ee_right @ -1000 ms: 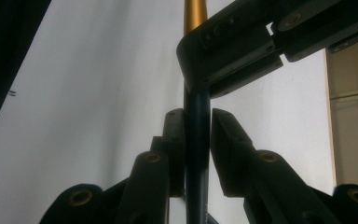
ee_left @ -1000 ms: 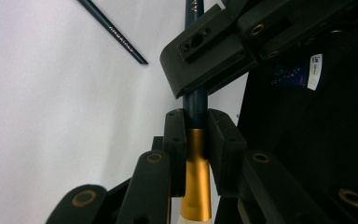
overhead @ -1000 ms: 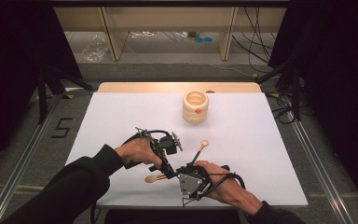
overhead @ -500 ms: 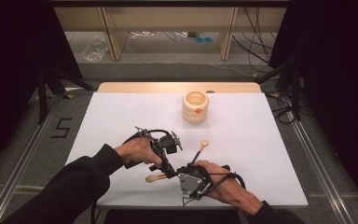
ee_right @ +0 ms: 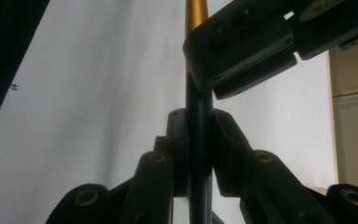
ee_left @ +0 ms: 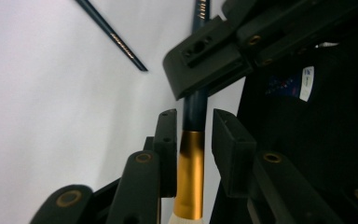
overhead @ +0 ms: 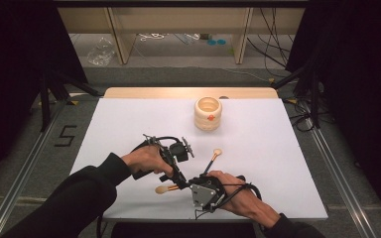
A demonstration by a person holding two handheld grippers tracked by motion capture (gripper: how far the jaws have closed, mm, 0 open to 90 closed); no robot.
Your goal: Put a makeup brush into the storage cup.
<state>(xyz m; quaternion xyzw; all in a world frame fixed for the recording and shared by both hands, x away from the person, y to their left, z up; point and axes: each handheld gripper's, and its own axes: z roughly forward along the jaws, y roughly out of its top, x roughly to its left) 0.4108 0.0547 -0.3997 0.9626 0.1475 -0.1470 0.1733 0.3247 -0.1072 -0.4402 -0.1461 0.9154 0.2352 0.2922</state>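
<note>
R claw (ee_right: pixel 199 154) is clenched on the dark blue handle of a brush (ee_right: pixel 198 140); in the right gripper view the pads press the shaft from both sides, w/ the handle running straight up between them to the gold ferrule at top. L claw (ee_left: pixel 193 149) straddles the same brush at the join of handle and gold ferrule; in the left gripper view a gap shows on each side betw. pads and brush, so it's released, not gripping. The other claw's black pad crosses the handle farther up in each of these views.

High view: both claws meet near the desk's front edge, L claw (overhead: pixel 178 181) just beside R claw (overhead: pixel 191 183). The brush (overhead: pixel 167 188) lies low by the desk, long axis roughly left-right, pale bristle head pointing to the person's left, handle running right into the R claw. Whether it touches the desk I can't tell.

A 2nd brush (overhead: pixel 212 161) lies on the desk just beyond the R hand, tilted, bristle head pointing away and a bit right. The left gripper view shows only its thin dark handle tip (ee_left: pixel 112 36), lettering on it; the high view shows its head.

Count: 2 brushes, 1 round pale holder (overhead: pixel 208 114) standing upright well back on the white desk (overhead: pixel 278 163), apart from both brushes.
</note>
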